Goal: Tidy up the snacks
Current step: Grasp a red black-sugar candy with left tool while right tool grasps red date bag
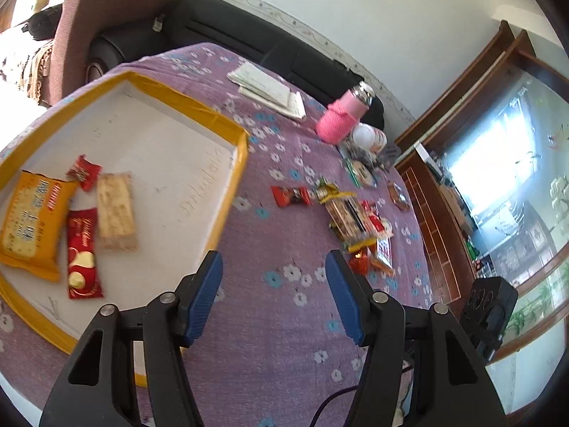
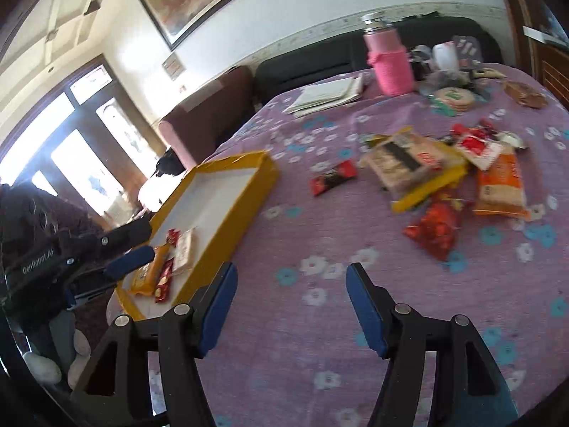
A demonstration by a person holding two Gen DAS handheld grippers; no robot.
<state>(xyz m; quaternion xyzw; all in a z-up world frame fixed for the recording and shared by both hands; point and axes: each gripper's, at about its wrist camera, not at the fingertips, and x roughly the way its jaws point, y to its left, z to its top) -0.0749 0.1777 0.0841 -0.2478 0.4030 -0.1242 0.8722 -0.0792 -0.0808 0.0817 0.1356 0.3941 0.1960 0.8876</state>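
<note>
— So, how do the two grippers sit?

— Both point downward over the purple flowered tablecloth. The left gripper has its blue fingers spread apart with nothing between them, only cloth showing in the gap. The right gripper is the same: released, fingers apart, bare cloth beneath.

— Can either one be seen from the other's camera?

— Yes. In the right wrist view the left gripper sits at about nine o'clock, at the near corner of the yellow-rimmed tray. In the left wrist view a black part of the right device shows at about four o'clock.

— Where are the snacks?

— Four lie in the tray, at nine o'clock in the left view: an orange cracker packet, a long red bar, a pale beige wafer pack and a small red candy. They touch or nearly touch one another at the tray's near end; the far end is white and bare.

— And the rest?

— A loose pile of wrappers lies on the cloth at about one o'clock in the right view, with a red-and-black bar apart from it, between pile and tray. A pink bottle stands upright at the table's far edge.
</note>
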